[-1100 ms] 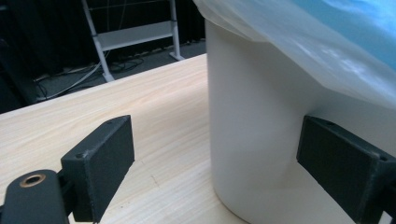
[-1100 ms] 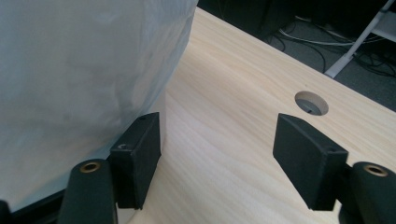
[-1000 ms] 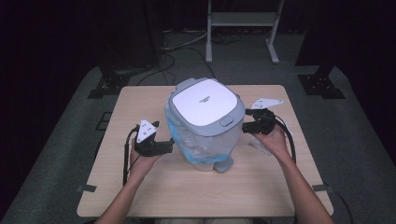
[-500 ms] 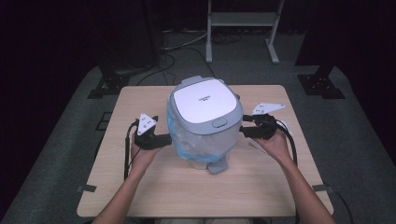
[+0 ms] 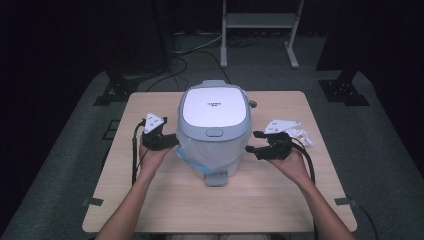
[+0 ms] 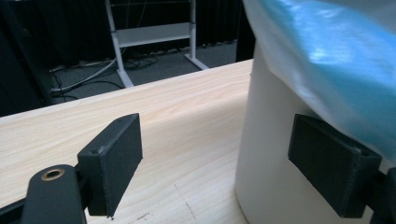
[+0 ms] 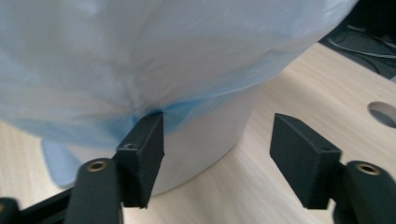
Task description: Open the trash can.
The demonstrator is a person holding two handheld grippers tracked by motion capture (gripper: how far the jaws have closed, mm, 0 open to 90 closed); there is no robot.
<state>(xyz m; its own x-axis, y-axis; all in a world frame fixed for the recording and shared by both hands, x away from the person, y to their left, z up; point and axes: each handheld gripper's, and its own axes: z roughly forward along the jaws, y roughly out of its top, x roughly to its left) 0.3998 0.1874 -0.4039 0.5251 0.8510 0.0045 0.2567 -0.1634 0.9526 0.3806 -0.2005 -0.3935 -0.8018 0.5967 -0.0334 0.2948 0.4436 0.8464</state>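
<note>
A lidded white bin [image 5: 214, 131] lined with a blue bag [image 5: 200, 156] is standing mid-counter [image 5: 165, 200]; left gripper [image 5: 167, 142] and right gripper [image 5: 256, 145] are flanking it, jaws apart, having just been closing and opening respectively, gripping nothing.

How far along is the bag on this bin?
Done: the blue bag lines the bin, its edge hanging out under the closed lid. In hand: both open grippers, left and right, flank the bin at the bag's edge, neither gripping. Left: tidying the overhang.

White bin [image 5: 214, 107] with blue liner on table [image 5: 150, 200], left gripper [image 5: 170, 142], right gripper [image 5: 252, 141] flanking
</note>
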